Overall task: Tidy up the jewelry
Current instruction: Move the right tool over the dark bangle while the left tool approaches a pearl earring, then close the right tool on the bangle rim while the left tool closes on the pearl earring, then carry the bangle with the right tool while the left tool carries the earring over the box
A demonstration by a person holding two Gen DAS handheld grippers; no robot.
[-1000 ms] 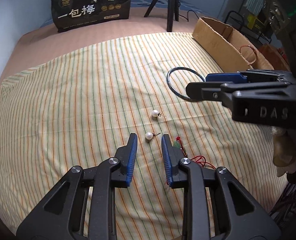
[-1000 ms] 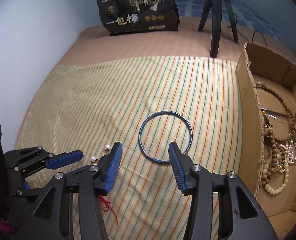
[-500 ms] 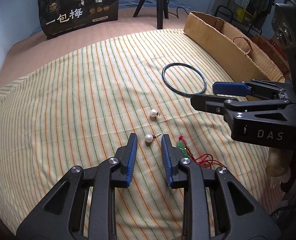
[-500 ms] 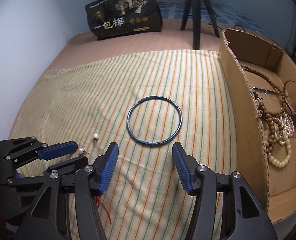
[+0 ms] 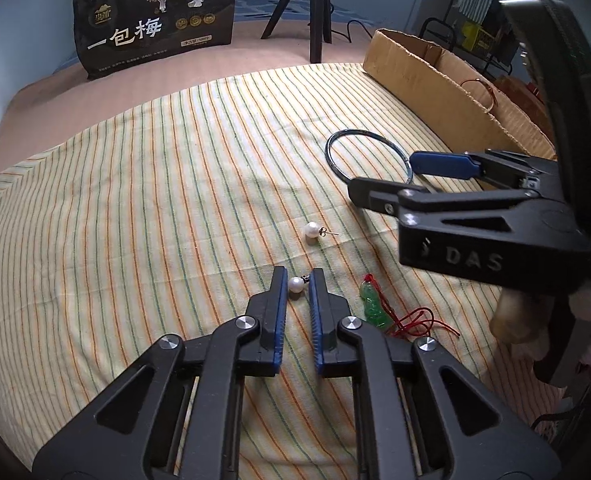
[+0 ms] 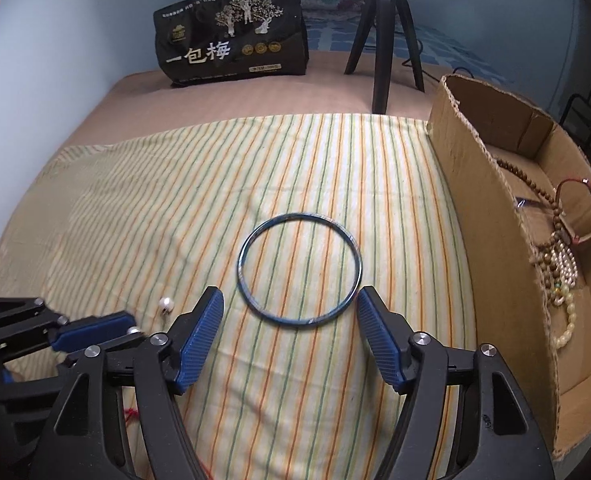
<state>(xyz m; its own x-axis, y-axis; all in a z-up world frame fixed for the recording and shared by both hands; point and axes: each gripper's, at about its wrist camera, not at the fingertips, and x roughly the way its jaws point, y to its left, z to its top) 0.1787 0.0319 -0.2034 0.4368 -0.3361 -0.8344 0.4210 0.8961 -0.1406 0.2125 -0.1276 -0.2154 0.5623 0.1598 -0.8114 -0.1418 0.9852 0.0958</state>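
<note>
Pearl earring [image 5: 295,284] sits between the blue pads of my left hand-held gripper [image 5: 296,280], which has closed down on it; the pads look to be pinching the pearl, its post pointing toward the right pad. Everything lies on a striped cloth [image 5: 155,200] spread over a bed. A second pearl earring [image 5: 312,231] lies a little beyond the first, apart from it; a green pendant [image 5: 373,306] on red cord lies just right of the first. Beyond both, near the cardboard box [image 6: 491,216], rests a blue bangle [image 6: 299,268]. My right hand-held gripper [image 6: 289,328] hovers just short of the bangle, jaws opening, nothing between them yet. The box already holds bead strands and a red bracelet. To do this step well, I judge I should lift the pearl slowly and keep the squeeze steady, since a round bead may slip; the right jaws should straddle the bangle's near rim before closing.
</note>
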